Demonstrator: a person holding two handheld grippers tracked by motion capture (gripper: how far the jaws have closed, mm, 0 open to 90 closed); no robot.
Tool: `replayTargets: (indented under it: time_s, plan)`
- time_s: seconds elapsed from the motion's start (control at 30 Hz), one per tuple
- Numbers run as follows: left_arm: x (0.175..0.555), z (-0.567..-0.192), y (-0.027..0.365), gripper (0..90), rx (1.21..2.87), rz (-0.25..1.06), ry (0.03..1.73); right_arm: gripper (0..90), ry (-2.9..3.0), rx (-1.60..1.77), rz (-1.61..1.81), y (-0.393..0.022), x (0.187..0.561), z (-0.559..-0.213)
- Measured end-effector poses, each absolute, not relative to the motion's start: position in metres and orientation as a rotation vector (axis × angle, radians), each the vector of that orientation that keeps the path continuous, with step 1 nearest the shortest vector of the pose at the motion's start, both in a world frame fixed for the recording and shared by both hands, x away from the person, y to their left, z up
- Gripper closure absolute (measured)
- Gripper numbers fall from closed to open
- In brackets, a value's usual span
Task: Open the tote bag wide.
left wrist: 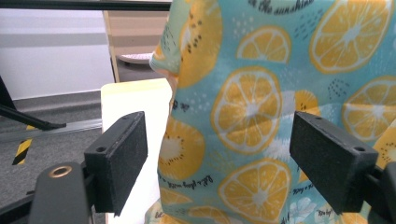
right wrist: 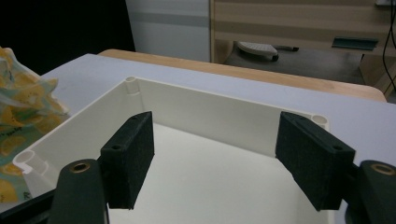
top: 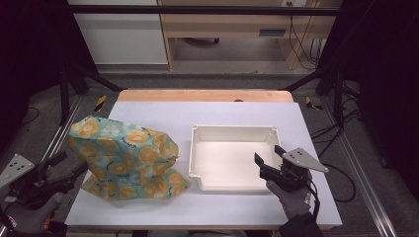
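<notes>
Bag [top: 126, 160] slumped left of tray [top: 233, 132], untouched. Left gripper [top: 69, 165] spread beside it, right gripper [top: 269, 155] spread over tray — nothing pinched. Risk: thin fabric slipping — or collapsing when grabbed.

Crumpled citrus-print bag [top: 127, 159] beside white bin [top: 234, 132]

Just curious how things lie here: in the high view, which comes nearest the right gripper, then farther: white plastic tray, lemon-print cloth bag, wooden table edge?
1. White plastic tray, under the right gripper.
2. Lemon-print cloth bag, left of the tray.
3. Wooden table edge, at the far side.
</notes>
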State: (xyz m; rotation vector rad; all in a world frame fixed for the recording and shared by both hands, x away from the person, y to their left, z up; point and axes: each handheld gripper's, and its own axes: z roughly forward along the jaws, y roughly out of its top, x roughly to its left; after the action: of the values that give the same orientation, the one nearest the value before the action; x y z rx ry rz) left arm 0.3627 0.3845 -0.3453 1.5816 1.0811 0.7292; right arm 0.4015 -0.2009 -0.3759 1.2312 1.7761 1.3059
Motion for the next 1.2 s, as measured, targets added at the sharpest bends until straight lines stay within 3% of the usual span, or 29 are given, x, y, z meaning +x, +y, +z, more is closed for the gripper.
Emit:
replayTargets:
  time_s: [1.2]
  plan:
    - [0.383, -0.323, 0.381, 21.1, 1.558, 0.755, 1.076, 33.7, 1.899, 1.068, 1.49, -0.114, 0.409, -0.345]
